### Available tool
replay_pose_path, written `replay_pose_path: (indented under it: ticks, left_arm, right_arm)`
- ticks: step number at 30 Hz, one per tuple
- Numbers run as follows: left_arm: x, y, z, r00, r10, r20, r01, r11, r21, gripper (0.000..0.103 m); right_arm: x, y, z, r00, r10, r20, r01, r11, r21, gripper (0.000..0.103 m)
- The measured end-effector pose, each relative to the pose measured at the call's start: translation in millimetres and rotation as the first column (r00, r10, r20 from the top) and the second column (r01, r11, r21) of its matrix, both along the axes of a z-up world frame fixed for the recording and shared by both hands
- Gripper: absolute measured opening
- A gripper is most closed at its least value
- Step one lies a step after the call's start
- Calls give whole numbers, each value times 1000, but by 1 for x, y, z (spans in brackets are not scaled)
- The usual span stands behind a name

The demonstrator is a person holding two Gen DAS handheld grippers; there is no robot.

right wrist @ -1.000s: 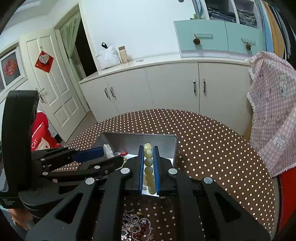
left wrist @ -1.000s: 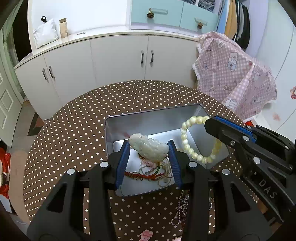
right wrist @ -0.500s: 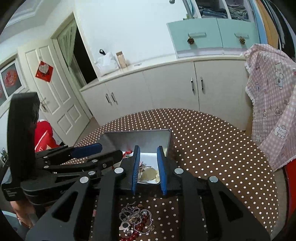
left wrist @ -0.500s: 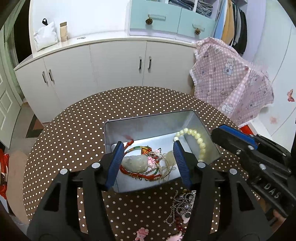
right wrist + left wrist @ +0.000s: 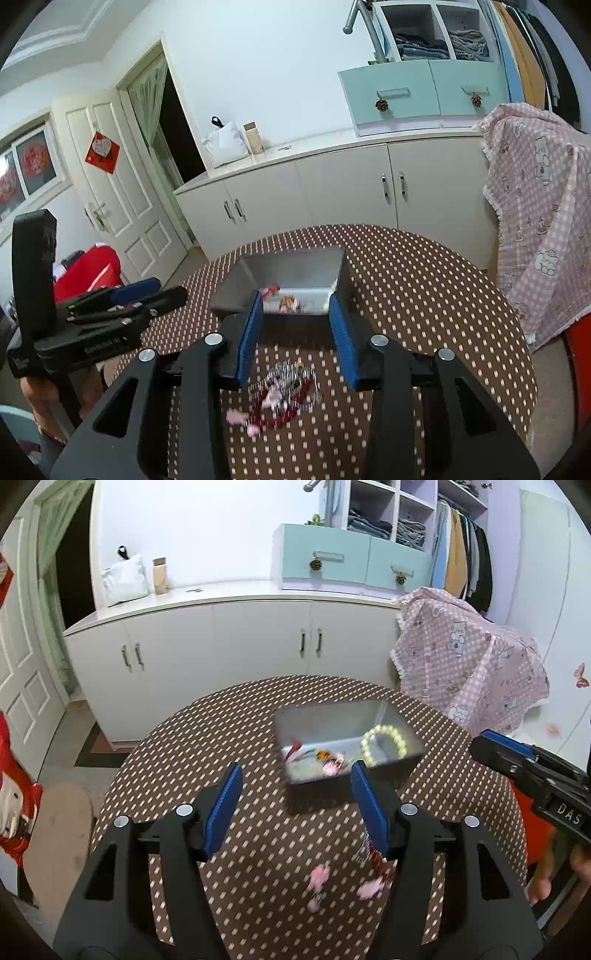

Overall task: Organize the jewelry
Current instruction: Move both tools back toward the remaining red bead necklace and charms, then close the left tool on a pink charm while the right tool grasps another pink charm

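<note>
A grey metal tin (image 5: 332,718) (image 5: 236,291) stands open on the round brown polka-dot table (image 5: 207,738). In it lie a pale yellow bead bracelet (image 5: 384,740), a pale jade pendant with red cord and other small pieces (image 5: 314,760). My left gripper (image 5: 295,808) is open and empty, pulled back above the table in front of the tin. My right gripper (image 5: 297,338) is open and empty, above a loose heap of silver chain, red beads and pink charms (image 5: 284,391). Pink charms (image 5: 319,878) also show in the left wrist view.
White cabinets (image 5: 221,646) stand behind the table. A pink checked cloth (image 5: 469,672) drapes over something at the right. A white door (image 5: 122,192) and red items (image 5: 88,269) are to the left. Teal drawers (image 5: 417,92) sit on the counter.
Both grippers let go of their pieces into the tin, opened wide and drew back and up. The jade pendant and the bead bracelet now lie in the tin.
</note>
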State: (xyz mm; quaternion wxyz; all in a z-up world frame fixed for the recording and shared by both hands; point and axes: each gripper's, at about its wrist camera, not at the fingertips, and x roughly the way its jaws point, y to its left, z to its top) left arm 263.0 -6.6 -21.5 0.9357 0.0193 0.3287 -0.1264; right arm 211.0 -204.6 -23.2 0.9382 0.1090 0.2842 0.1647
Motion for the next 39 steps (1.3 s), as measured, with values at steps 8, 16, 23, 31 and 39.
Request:
replay_pose_path:
  ticks: [8, 16, 23, 31, 39]
  left_arm:
    - [-27, 11, -32, 998, 41, -40, -40, 999, 5, 62]
    - [-36, 10, -76, 989, 25, -143, -24, 1000, 13, 61]
    - [-39, 10, -80, 989, 23, -149, -24, 1000, -4, 61]
    - [-33, -1, -89, 978, -5, -206, 9, 1000, 19, 41]
    - [-30, -5, -87, 979, -25, -205, 31, 999, 25, 19]
  right_arm:
    - [-25, 14, -33, 997, 15, -69, -16, 1000, -18, 41]
    - [-36, 28, -62, 988, 43, -149, -50, 998, -43, 41]
    - [-40, 42, -74, 981, 63, -181, -78, 994, -76, 41]
    - [-40, 52, -79, 978, 65, -197, -88, 990, -112, 41]
    - [-40, 59, -80, 976, 58, -208, -91, 984, -151, 41]
